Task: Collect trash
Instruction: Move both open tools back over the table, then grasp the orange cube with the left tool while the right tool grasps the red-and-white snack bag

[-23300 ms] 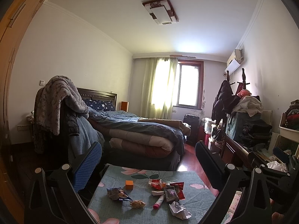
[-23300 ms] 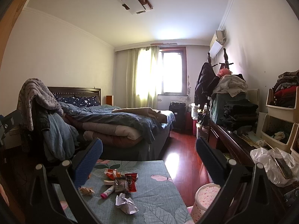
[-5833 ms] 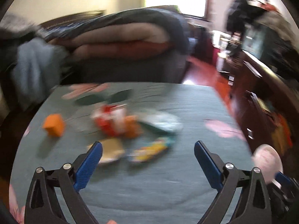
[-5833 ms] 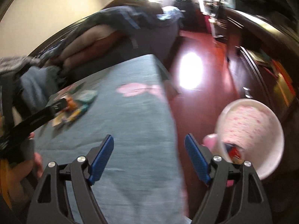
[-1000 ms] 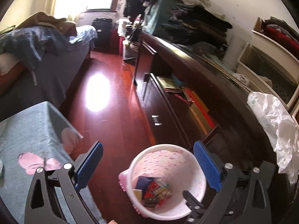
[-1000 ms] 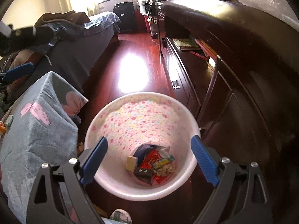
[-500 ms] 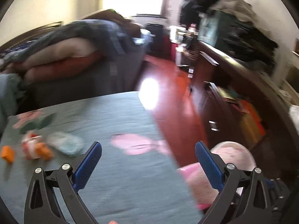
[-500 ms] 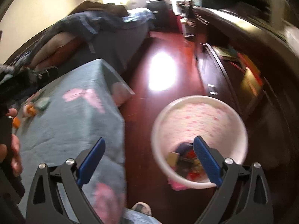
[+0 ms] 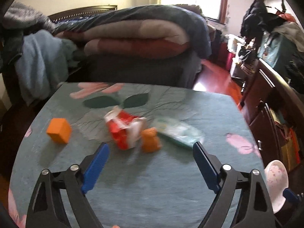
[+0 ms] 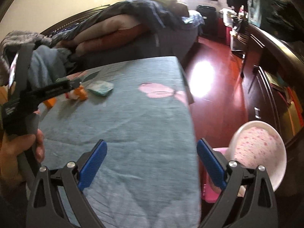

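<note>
On the teal flowered tablecloth (image 9: pixel 152 186) lie a red and white wrapper (image 9: pixel 123 131), a small orange piece (image 9: pixel 151 140), a pale green packet (image 9: pixel 176 133) and an orange cube (image 9: pixel 59 130). My left gripper (image 9: pixel 151 148) hangs just short of the red wrapper; its jaws are closing with nothing between them. My right gripper (image 10: pixel 152 146) stands open and empty over the cloth's right part, with the pink-dotted white trash bin (image 10: pixel 256 148) on the floor to its right. The same packet (image 10: pixel 100 88) and the left gripper's body (image 10: pixel 38 95) show in the right wrist view.
A bed with piled quilts (image 9: pixel 136 38) stands behind the table. A dark wooden cabinet (image 9: pixel 275 98) runs along the right wall beyond the red floor (image 10: pixel 212 87). A hand (image 10: pixel 17 152) holds the left gripper's handle. The bin (image 9: pixel 275 182) sits past the table's right edge.
Both views have swung left from the bin back over the table. The leftover wrappers now sit just ahead of the left gripper; the bin has slid to the right edge.
</note>
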A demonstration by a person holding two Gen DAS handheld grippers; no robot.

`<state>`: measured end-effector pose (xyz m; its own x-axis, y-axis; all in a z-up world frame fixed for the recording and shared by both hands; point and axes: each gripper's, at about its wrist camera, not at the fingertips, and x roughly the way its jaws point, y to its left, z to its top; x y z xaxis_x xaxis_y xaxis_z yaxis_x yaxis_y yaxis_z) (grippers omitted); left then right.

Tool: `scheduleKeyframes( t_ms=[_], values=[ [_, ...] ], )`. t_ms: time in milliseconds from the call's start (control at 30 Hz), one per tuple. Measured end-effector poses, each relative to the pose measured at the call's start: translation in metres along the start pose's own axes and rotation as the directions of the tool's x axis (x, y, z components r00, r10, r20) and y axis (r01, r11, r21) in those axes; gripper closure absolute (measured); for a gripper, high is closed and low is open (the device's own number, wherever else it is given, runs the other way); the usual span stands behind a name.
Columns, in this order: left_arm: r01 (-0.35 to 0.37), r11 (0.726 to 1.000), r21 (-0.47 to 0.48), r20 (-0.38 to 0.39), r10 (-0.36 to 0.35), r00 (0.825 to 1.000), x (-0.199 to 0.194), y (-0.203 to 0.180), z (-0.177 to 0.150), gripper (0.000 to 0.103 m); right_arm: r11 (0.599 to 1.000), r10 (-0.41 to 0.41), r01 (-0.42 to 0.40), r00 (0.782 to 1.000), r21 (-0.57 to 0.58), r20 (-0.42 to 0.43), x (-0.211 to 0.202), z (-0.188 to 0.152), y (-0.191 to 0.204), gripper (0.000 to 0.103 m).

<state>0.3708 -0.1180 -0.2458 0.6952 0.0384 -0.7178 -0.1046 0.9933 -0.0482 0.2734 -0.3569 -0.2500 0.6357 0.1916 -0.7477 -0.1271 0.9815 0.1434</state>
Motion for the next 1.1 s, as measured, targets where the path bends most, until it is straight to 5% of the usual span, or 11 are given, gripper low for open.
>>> scheduleKeyframes(
  t_ms=[400,600,667,800,933,1100],
  values=[
    [-0.17,0.978,-0.125,0.03,0.175,0.984,0.017,0.114,0.013,0.008,0.988,0.077,-0.08,0.997,-0.128,-0.028,0.021,0.013,0.073,0.007],
    [-0.157,0.983,-0.094,-0.002,0.158,0.987,0.046,0.131,0.018,0.008,0.98,0.115,-0.122,0.992,-0.16,-0.054,0.048,0.027,0.108,0.007],
    [-0.141,0.986,-0.09,-0.019,0.14,0.99,0.052,0.133,0.017,0.023,0.977,0.118,-0.127,0.991,-0.17,-0.064,0.06,0.034,0.12,0.007],
    [-0.119,0.988,-0.099,-0.036,0.116,0.993,0.058,0.139,0.017,0.035,0.973,0.126,-0.135,0.99,-0.188,-0.057,0.075,0.048,0.139,0.007],
    [-0.112,0.986,-0.125,-0.039,0.108,0.993,0.059,0.149,0.017,0.067,0.965,0.141,-0.146,0.989,-0.216,-0.04,0.089,0.065,0.157,0.007],
    [-0.119,0.985,-0.124,-0.013,0.118,0.993,0.05,0.157,0.016,0.068,0.954,0.152,-0.157,0.988,-0.254,-0.042,0.112,0.088,0.18,0.008]
  ],
)
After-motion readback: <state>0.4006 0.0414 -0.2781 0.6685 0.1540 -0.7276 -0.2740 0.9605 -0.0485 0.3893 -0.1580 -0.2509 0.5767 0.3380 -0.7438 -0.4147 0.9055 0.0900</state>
